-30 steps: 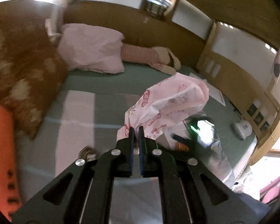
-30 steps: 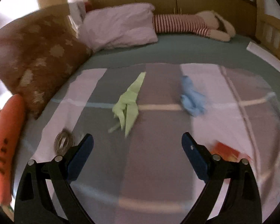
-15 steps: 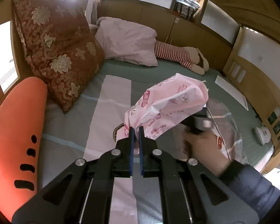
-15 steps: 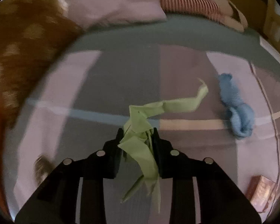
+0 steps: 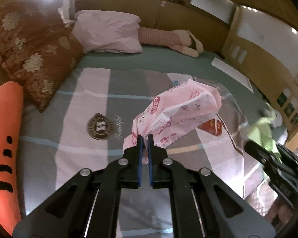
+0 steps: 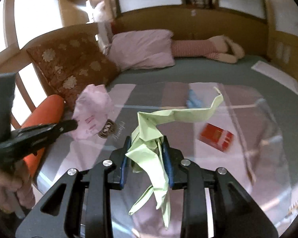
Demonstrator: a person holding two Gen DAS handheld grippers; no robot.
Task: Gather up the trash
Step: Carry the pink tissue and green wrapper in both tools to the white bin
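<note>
The bed (image 5: 168,63) fills both views, its green sheet running to the wooden headboard at the top of the frame. A striped pink and grey blanket (image 5: 85,107) with a round crest covers the middle of it. At the left of my left view a brown flowered cushion (image 5: 33,59) leans over an orange bolster (image 5: 4,138); a pale pink pillow (image 5: 109,33) lies upper centre, with a striped plush toy (image 5: 168,39) to its right along the headboard.

My left gripper (image 5: 144,138), bottom centre of the left view, is pinched together on the gathered edge of a pink printed plastic bag (image 5: 184,107), which billows up and to the right above the blanket. In the right view the same bag (image 6: 93,109) shows at centre left, at the tip of that gripper.

My right gripper (image 6: 147,142), bottom centre of the right view, is clamped on a crumpled strip of light green paper (image 6: 149,138): one end arches to the upper right, the other hangs down between the arms. In the left view it is a green blur (image 5: 264,130) at the right edge.

A red box (image 6: 216,136) lies on the blanket right of centre, and a small blue wad (image 6: 193,99) lies just above the green strip.
</note>
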